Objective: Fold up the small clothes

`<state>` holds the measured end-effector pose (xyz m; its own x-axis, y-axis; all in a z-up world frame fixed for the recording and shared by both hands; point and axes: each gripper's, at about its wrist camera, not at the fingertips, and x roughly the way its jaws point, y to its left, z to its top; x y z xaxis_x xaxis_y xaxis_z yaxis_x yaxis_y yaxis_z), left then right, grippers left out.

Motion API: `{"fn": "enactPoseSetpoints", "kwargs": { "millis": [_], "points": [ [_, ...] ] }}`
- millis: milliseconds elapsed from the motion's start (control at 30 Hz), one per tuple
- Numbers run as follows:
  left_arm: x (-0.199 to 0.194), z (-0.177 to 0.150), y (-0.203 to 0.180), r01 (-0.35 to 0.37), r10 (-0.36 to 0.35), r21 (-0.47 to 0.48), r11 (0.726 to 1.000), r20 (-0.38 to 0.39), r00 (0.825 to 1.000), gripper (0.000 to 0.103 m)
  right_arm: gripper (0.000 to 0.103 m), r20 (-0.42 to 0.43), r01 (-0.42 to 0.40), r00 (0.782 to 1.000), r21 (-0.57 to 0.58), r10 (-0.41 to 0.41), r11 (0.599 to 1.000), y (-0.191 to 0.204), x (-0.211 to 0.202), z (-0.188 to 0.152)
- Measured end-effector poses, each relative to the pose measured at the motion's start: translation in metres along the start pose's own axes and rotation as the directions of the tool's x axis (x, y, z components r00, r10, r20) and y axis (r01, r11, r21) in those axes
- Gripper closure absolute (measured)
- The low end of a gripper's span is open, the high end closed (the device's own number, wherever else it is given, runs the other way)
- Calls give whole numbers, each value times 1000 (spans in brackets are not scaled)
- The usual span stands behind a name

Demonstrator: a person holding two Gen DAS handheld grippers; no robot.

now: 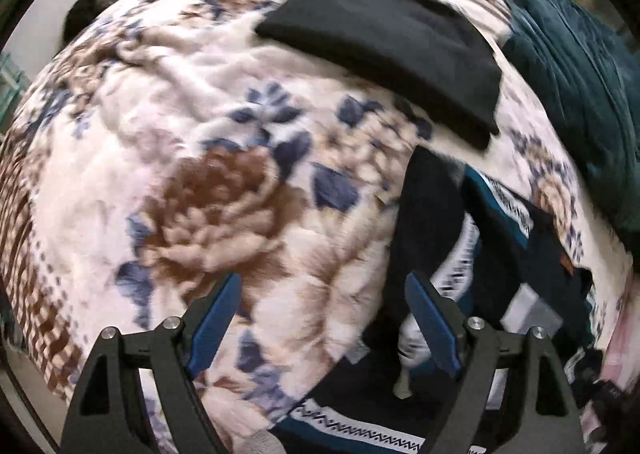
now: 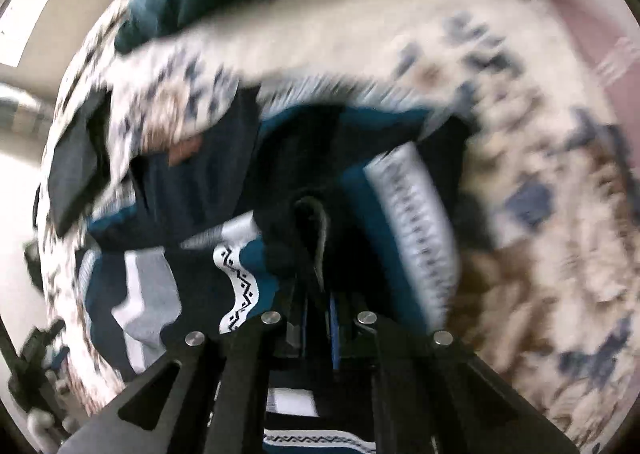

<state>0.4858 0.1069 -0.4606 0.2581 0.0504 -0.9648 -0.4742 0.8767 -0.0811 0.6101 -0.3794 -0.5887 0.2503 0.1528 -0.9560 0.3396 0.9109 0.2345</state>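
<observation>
The patterned garment (image 2: 224,213), dark navy and teal with white zigzag bands, lies rumpled right under my right claw (image 2: 316,294). That claw has its fingers drawn together, and a dark fold of the garment rises between them, so I read it as clamped on the cloth, though the picture is blurred. One white zigzag band (image 2: 416,230) runs just to the right of the fingers, and a wavy one (image 2: 240,286) sits just to their left. Beyond the fingertips the garment spreads away to the upper left, where a small brown patch (image 2: 186,149) shows on the navy part.

From my left claw (image 1: 324,306) I see the same garment (image 1: 500,238) off to the right, its edge reaching under the right finger (image 1: 434,326). This claw stands wide apart with nothing between the blue pads; only the bedspread lies below the gap. I also see a white zigzag band (image 1: 360,432) crossing near the base of the claw.

Ahead of the left claw and a little right, well apart from the garment, a folded black cloth (image 1: 388,53) lies flat on the flowered bedspread (image 1: 208,189). Farther right, a teal blanket (image 1: 576,93) is heaped at the bed's edge.
</observation>
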Motion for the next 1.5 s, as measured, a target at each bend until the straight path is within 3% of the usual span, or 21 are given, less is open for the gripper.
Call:
{"fn": "enactPoseSetpoints", "kwargs": {
  "millis": [167,300,433,500,567,633,700,767,800,833,900,1033,1133,1233,1400,1500],
  "points": [
    [36,-2,-37,-10,16,113,994,-49,999,20,95,-52,67,996,-42,-69,997,-4,17,8],
    [69,-3,-58,-146,158,256,956,-25,987,17,95,-30,145,989,-73,-147,987,-2,30,15],
    [75,4,-53,-132,149,259,957,-48,988,12,95,-89,160,982,-74,-166,984,-5,46,19],
    [59,7,-51,-127,138,254,959,-26,990,13,87,-63,196,977,-88,-202,977,6,36,20],
    [38,8,-50,-100,99,241,965,13,995,13,51,-6,234,972,-107,-236,966,16,19,18],
    [25,4,-51,-70,62,247,967,38,997,12,38,86,220,974,-115,-211,969,25,-3,10],
    [32,-1,-57,-83,76,290,953,35,996,12,32,93,197,979,-154,-184,968,35,-6,3],
    [61,-9,-63,-142,158,357,923,-17,987,12,28,27,178,984,-211,-176,961,38,14,-6],
    [73,-10,-60,-133,159,357,925,-46,986,11,28,-40,203,975,-226,-217,953,32,34,-12],
    [76,-10,-55,-116,144,339,934,-58,988,10,28,-82,222,966,-223,-245,949,28,48,-17],
    [67,-3,-49,-82,108,305,949,-70,992,10,28,-148,195,964,-178,-222,964,15,59,-22],
    [15,-7,-51,-36,36,325,945,4,999,11,28,-140,87,986,-38,-91,995,-10,6,-32],
    [-22,-41,-65,20,-24,379,925,6,1000,11,28,-141,58,988,14,-55,998,-32,-41,-45],
    [-46,-93,-89,92,-67,447,890,-71,995,11,27,-146,48,988,3,-47,999,-58,-79,-58],
    [-68,-218,-152,151,-59,524,839,-187,981,11,27,-183,38,982,-24,-42,999,-118,-112,-59],
    [-72,-307,-192,129,13,539,832,-252,968,11,27,-218,-12,976,-81,-6,997,-157,-112,-48]
  ]
}}
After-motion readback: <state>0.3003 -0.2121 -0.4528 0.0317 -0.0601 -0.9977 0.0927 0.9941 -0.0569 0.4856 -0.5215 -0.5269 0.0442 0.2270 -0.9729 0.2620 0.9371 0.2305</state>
